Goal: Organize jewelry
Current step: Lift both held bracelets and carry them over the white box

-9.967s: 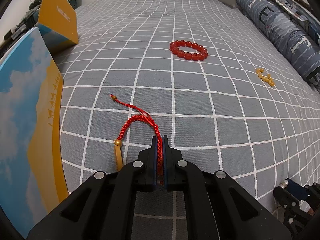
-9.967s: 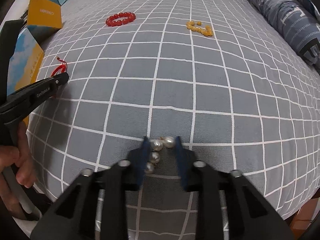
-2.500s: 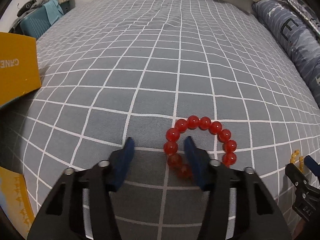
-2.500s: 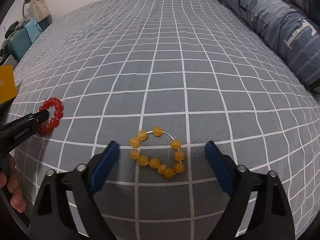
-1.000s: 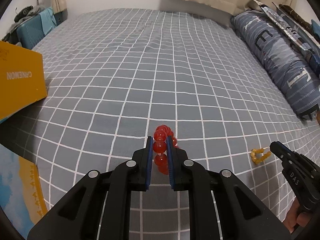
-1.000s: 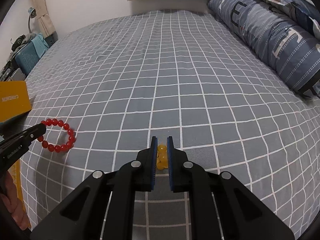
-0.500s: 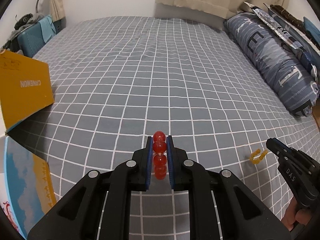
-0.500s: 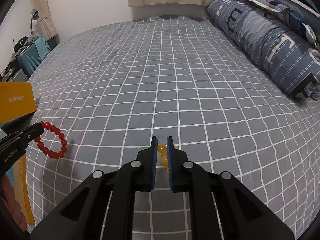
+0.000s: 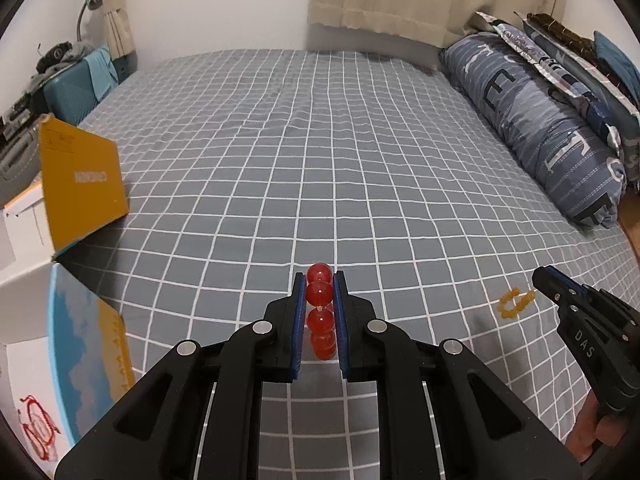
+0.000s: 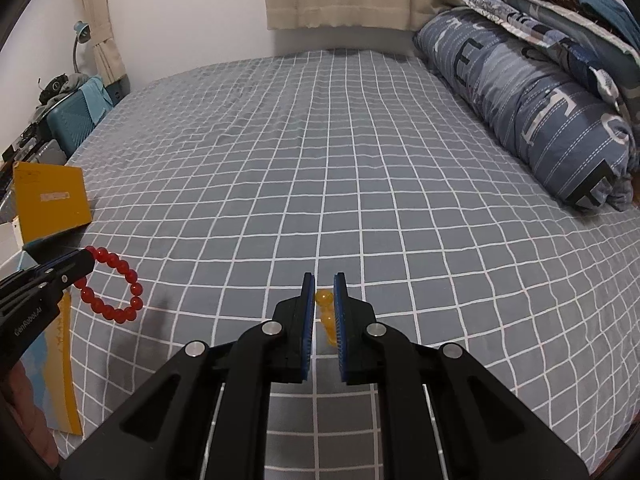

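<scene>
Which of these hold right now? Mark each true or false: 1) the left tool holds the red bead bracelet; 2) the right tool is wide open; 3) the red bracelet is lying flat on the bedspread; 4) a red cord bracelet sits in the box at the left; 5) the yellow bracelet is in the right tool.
1) True: the left tool is shut on the red bead bracelet.
2) False: the right tool is shut on the yellow bead bracelet.
3) False: it hangs from the left tool above the checked bedspread.
4) True: the red cord bracelet lies in the white box.
5) True.
</scene>
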Tool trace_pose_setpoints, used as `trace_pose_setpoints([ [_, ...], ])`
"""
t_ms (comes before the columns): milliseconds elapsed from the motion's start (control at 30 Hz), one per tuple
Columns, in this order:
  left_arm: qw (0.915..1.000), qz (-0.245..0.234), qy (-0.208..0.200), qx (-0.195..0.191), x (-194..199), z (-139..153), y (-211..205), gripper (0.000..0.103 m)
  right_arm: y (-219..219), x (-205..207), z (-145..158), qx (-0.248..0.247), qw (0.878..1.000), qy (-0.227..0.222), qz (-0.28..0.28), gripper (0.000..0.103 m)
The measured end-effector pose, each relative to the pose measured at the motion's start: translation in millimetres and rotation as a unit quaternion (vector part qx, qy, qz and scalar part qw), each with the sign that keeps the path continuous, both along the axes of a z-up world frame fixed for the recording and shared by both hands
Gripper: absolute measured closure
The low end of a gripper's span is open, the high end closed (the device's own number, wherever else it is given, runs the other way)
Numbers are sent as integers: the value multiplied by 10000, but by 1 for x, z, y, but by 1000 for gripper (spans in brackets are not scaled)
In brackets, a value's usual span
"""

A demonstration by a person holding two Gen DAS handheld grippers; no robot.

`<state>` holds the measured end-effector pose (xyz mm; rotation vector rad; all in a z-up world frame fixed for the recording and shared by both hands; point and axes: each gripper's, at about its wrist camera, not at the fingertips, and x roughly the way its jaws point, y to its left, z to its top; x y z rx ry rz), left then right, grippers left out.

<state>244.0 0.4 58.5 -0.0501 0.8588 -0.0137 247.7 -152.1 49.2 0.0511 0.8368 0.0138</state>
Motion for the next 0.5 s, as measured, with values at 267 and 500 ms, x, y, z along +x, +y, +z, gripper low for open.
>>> trace_pose_setpoints([
  [267, 9999, 1, -115, 66, -23, 19, 4, 90, 1, -22, 20, -16, 9999, -134, -23, 94],
  [500, 9998, 60, -172, 124, -50, 30, 17, 90, 8, -42, 34, -35, 9998, -185, 18, 94],
])
